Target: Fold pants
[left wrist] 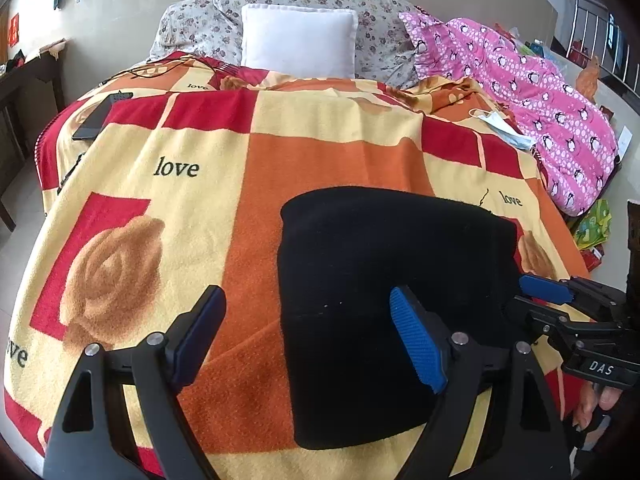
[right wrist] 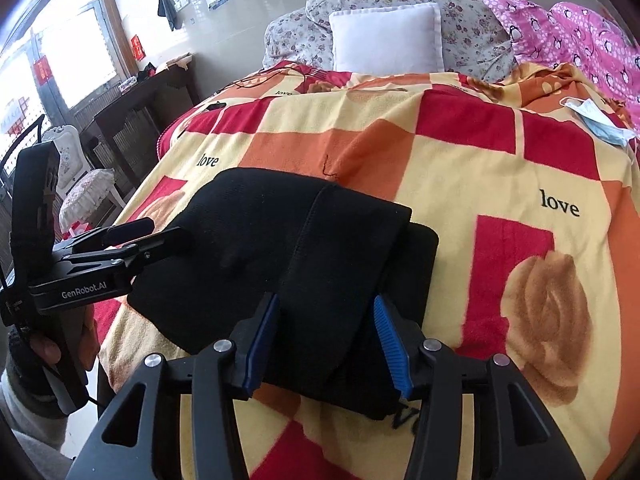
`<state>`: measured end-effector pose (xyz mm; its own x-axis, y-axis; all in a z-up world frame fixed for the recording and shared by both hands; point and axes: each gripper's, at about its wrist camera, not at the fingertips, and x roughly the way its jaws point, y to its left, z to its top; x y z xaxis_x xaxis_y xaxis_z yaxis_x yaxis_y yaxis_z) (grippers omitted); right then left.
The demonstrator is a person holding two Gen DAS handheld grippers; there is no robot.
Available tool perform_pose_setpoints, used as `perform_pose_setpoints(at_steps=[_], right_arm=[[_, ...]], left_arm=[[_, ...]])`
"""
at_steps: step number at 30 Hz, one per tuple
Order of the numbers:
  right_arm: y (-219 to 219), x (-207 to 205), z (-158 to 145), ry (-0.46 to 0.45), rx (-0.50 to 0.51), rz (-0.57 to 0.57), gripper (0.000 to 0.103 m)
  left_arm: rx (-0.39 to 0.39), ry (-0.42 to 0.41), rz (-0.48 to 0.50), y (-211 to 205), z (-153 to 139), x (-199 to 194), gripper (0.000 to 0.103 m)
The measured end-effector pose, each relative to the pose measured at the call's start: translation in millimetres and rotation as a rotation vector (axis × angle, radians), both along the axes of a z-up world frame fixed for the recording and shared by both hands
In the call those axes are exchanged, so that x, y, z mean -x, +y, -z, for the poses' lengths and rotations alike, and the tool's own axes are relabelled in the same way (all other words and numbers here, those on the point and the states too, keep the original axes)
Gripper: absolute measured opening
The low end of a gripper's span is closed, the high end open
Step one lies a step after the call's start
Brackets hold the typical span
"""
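Folded black pants (left wrist: 380, 260) (right wrist: 260, 240) lie flat on the patterned blanket (left wrist: 332, 160) near the bed's front edge. My left gripper (left wrist: 308, 300) stands wide open over the pants' left edge, one finger above the blanket and the other above the black cloth, nothing gripped. It also shows at the left of the right wrist view as the left gripper (right wrist: 166, 229). My right gripper (right wrist: 326, 306) straddles the near folded end of the pants, its blue pads (right wrist: 390, 340) spread beside the cloth and not squeezing it. The right gripper (left wrist: 516, 294) sits at the pants' right edge.
A white cushion (left wrist: 298, 40) and floral pillows lie at the bed's head. A pink penguin quilt (left wrist: 540, 92) and a face mask (left wrist: 504, 126) occupy the right side. A dark flat device (left wrist: 94, 120) rests at far left. A dark cabinet (right wrist: 140, 120) and chair (right wrist: 80, 184) stand beside the bed.
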<state>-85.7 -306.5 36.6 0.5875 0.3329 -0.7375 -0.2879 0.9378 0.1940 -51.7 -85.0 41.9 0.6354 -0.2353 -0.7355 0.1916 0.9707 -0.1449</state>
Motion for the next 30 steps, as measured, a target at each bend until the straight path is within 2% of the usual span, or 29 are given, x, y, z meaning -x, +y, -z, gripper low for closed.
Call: perform_pose_setpoints(at_steps=[9,15,23,27,30], right_arm=[[-0.2,-3.0,1.6,0.008,-0.007,0.001,0.053],[-9.0,-4.3,4.0,0.023,-0.073,0.01,0.054],[-18.8,-5.2,6.1,0.04,-0.139,0.022,0.055],[-15.7,-3.4,4.4,0.035,-0.087,0.016,0.055],[-9.2,-3.6,1.3,0.028,-0.06,0.009,0.055]], left_arm=[[0.087,0.04,-0.011,18.6,2.3,-3.8,0.084],[0.159,0.087,-0.013,24.4,10.6,-6.1,0.084],[0.136,0.095,-0.001,16.5,12.4,-8.9,0.084],[0.107,0.098,0.0,9.9,15.6,-11.8,0.087],[0.115,0.098,0.002,7.0,16.4,-12.9,0.087]])
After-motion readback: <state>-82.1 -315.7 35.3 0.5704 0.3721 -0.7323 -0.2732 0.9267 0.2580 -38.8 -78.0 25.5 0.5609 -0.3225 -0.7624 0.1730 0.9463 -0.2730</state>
